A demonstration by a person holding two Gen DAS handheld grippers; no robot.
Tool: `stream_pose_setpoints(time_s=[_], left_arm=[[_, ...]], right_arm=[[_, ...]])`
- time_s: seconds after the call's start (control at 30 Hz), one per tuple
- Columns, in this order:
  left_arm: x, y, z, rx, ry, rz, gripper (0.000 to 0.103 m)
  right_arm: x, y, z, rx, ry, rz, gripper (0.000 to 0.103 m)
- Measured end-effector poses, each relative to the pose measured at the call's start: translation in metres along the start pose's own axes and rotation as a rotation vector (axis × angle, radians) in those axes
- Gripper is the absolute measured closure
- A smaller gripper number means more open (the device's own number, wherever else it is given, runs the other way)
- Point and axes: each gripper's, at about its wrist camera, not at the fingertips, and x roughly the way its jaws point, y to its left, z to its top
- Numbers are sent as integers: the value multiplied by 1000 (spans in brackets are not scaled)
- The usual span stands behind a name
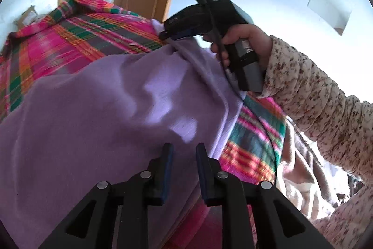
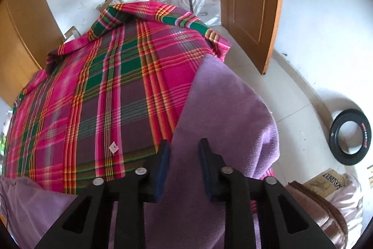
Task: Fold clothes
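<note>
Left wrist view: lilac garment (image 1: 98,104) lies rumpled on the plaid-covered bed (image 1: 77,39).
I see both grippers, left gripper (image 1: 181,151) and right gripper (image 2: 184,146), with jaws part open, holding nothing. I judge the cloth soft, light and limp; I'd pinch its hem edge (image 1: 221,95) or a corner.

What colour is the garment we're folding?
Plain lilac purple garment, lying on a pink-and-green plaid sheet; right wrist view shows it best.
</note>
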Motion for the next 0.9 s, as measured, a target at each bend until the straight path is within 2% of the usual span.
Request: stream_pose_setpoints(time_s=[0.1, 0.2, 0.27, 0.53, 0.8, 0.83, 0.87, 0.9], left_arm=[[9, -4, 8, -1, 0, -24, 80], [15, -7, 13, 9, 2, -26, 75], [19, -9, 17, 21, 5, -20, 70], [35, -22, 40, -4, 3, 29, 70], [51, -29, 44, -6, 10, 51, 70], [52, -30, 44, -1, 1, 67, 74], [52, -30, 44, 2, -6, 82, 86], [52, -29, 44, 3, -8, 93, 92]], right_arm=[[-1, -6, 0, 13, -4, 0, 94], [-3, -9, 1, 26, -13, 7, 98], [-5, -10, 2, 33, -20, 9, 99], [-11, -18, -1, 68, -37, 31, 99], [-26, -34, -3, 90, -89, 46, 100], [-28, -36, -3, 93, -97, 47, 100], [-31, -39, -4, 98, -103, 49, 100], [-33, -41, -4, 104, -109, 49, 100]])
